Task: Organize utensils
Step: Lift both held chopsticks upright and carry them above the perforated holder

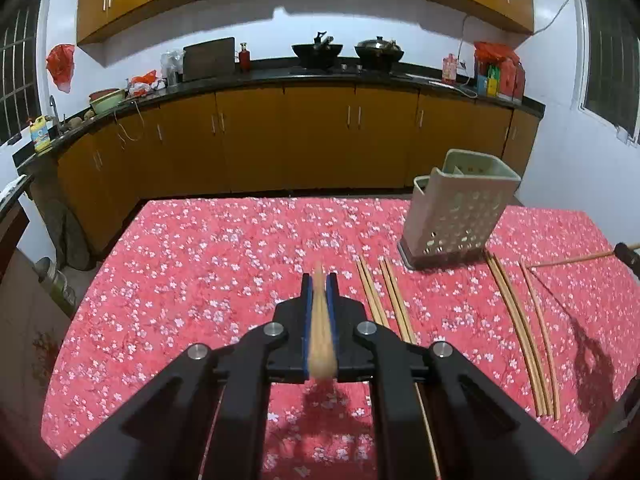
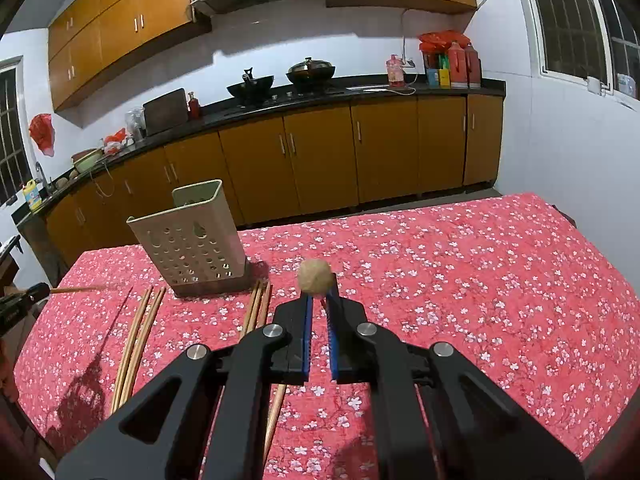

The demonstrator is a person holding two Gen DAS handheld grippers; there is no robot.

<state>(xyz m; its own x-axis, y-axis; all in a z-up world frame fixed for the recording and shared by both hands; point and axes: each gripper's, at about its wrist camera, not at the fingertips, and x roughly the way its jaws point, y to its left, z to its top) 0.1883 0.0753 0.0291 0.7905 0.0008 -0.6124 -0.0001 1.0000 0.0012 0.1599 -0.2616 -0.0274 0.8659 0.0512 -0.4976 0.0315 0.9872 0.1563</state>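
My left gripper (image 1: 319, 280) is shut on a wooden chopstick (image 1: 319, 328) that lies along its blue pads, held above the red flowered tablecloth (image 1: 200, 264). My right gripper (image 2: 319, 300) is shut on another chopstick, seen end-on as a round tan butt (image 2: 315, 277) at the fingertips. A beige perforated utensil holder (image 1: 460, 208) stands on the table, to the right of my left gripper and to the left of my right gripper (image 2: 192, 236). Several loose chopsticks lie on the cloth in pairs (image 1: 384, 296) (image 1: 520, 332) (image 2: 136, 340) (image 2: 256, 308).
The other gripper's chopstick shows at the right edge of the left view (image 1: 572, 260) and the left edge of the right view (image 2: 76, 289). Kitchen cabinets (image 1: 312, 140) and a black counter with woks stand behind the table. The table's far edge (image 1: 280, 199) faces them.
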